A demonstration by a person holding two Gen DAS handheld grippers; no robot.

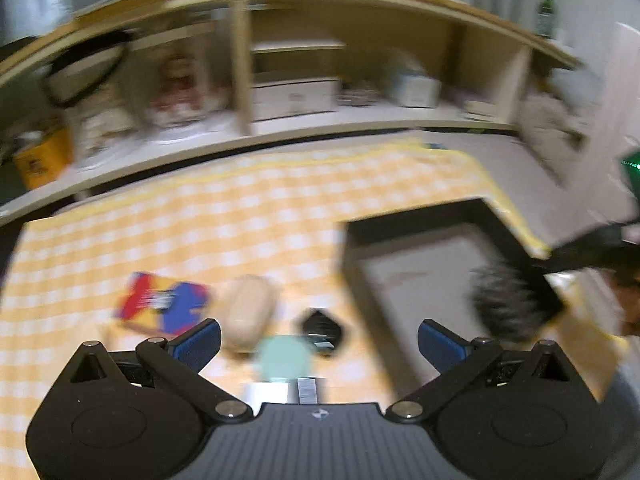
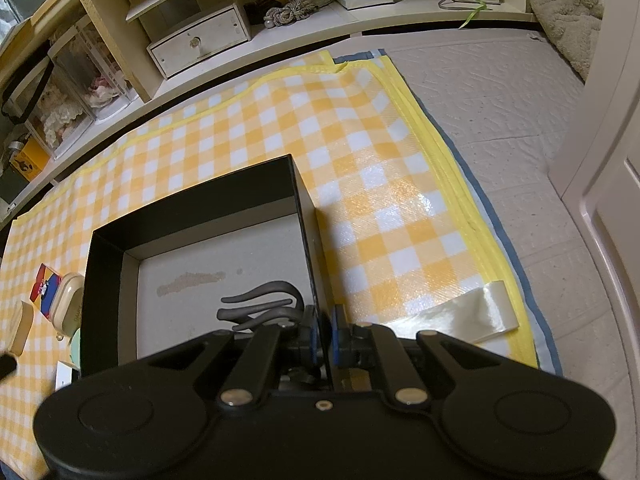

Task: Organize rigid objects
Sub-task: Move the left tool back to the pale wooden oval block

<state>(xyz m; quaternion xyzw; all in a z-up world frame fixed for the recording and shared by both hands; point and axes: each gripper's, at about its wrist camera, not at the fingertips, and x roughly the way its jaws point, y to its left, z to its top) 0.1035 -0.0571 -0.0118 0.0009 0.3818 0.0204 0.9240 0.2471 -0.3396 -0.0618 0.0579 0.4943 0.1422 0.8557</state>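
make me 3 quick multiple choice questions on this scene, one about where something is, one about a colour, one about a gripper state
1. Where does the black box sit?
A. on the shelf
B. on the checked mat
C. on the bare floor

2. What colours are the mat?
A. yellow and white
B. green and white
C. red and black

3. How is the left hand-held gripper?
A. shut on the box wall
B. shut on a card
C. open, holding nothing

Answers:
1 B, the mat shows on several sides of the box.
2 A, yellow and white squares with a yellow border.
3 C, its blue pads stand wide apart above the small things on the mat, while the right hand-held gripper pinches the box wall.
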